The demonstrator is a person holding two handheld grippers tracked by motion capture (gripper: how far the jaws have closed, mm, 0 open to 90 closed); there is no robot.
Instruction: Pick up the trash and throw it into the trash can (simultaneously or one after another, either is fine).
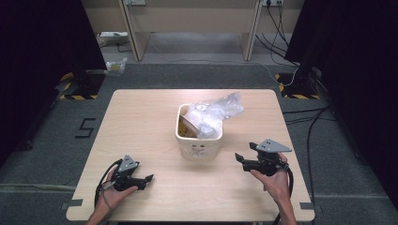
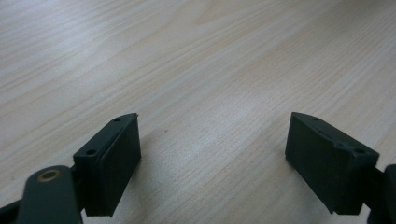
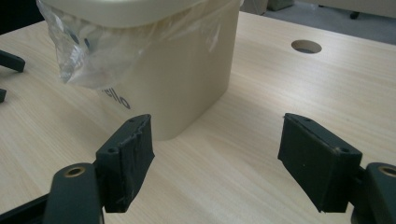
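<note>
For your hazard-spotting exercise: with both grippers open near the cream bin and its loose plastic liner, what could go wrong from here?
1. The crumpled clear plastic bag spills over the rim of the cream rectangular plastic bin; a grab may catch only film, perhaps tearing it.
2. The bin looks light; the open right gripper, approaching beside it, could push or tip it.

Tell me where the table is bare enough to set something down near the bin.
Bare wood lies left of the bin toward the left gripper, and along the table's far edge. Tightest spot: between the bin and the right gripper, and where the plastic bag spills over the rim.
</note>
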